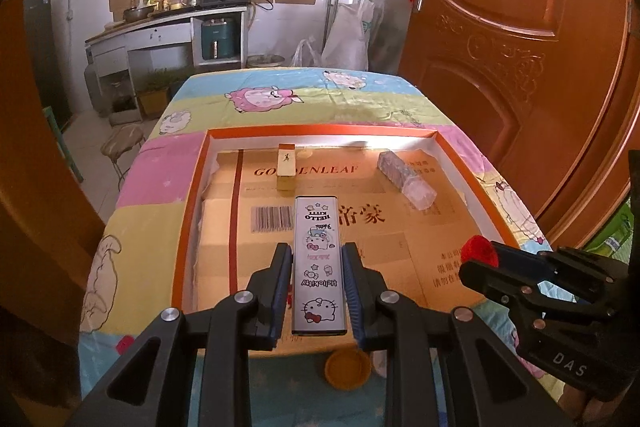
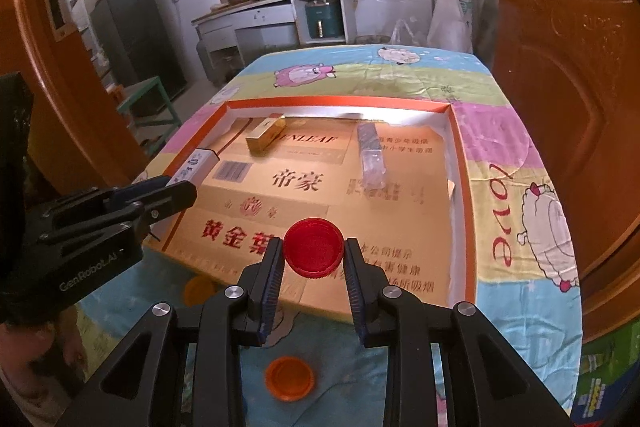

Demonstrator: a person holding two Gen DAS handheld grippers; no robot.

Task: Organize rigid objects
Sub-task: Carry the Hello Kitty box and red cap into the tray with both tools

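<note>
My left tongs [image 1: 318,291] grip the Hello Kitty case [image 1: 319,267]; right tongs [image 2: 313,281] grip the red cap [image 2: 313,247], both over the orange-rimmed tray [image 2: 464,211] w/ gold box [image 2: 265,138] inside.

my left gripper [image 1: 317,291] is matte black plastic, angular linkage arms with triangular cut-outs and round silver screw heads, blue ribbed pads [image 1: 283,291] lining both fingers. my right gripper [image 2: 313,283] looks the same. at the lower right of the left view its side reads "das"; at the lower left of the right view, white "genrobot.ai" lettering.
</note>
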